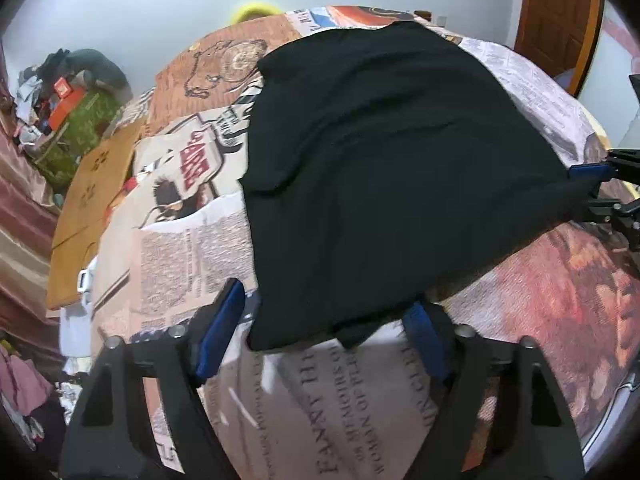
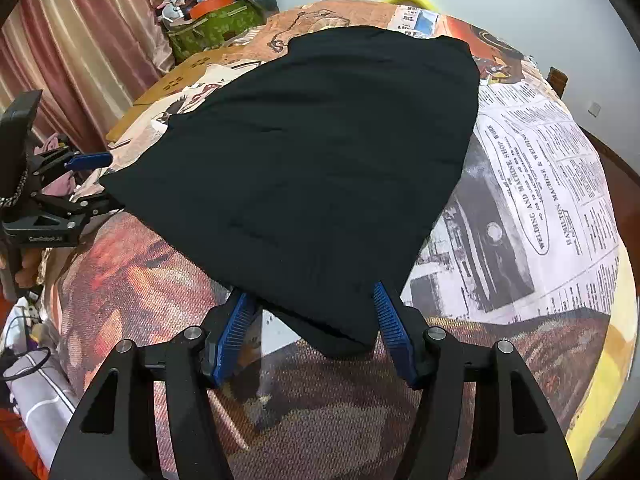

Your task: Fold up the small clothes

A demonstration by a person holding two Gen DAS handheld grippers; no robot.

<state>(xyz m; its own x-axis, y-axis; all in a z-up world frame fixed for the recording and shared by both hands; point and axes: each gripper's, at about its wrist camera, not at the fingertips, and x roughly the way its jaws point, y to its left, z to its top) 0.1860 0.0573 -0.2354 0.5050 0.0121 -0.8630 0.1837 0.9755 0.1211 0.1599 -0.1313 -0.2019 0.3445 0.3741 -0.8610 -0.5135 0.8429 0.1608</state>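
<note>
Black garment (image 1: 400,168) lies spread on the bed's newspaper-print cover (image 1: 192,256), near edge lifted off it, one near corner in each gripper.

Left gripper (image 1: 328,320): blue pads half apart, the corner hanging between them. Cloth drapes over the right-hand pad and hides it; left-hand pad looks clear of the fabric. Can't tell from this view whether it's actually pinched.

Right gripper (image 2: 316,312): same half-wide stance, corner drooping between the pads, daylight visible between the left pad and the cloth. Also can't call it a grip.

Step in hand, as I read it: carry the near edge over toward the far edge for the first fold. To do it well:
- confirm both pinches before travelling (a loose corner will slide out mid-arc)
- keep both hands level and at matched pace so the edge stays taut and straight
- lay the near edge square on the far hem, then let go of both together
- keep the lift low so the body of the garment doesn't drag and bunch

View differences:
- left wrist shows wrinkles near the garment's left side, the wooden door (image 1: 560,20), and the right gripper side-on at frame right
- right wrist shows the far hem straight and flat, the pink curtain (image 2: 80,40), and the left gripper side-on at frame left, its upper pad clear of the cloth
- clutter pile by the wall (green bag, orange box) shows in both
</note>
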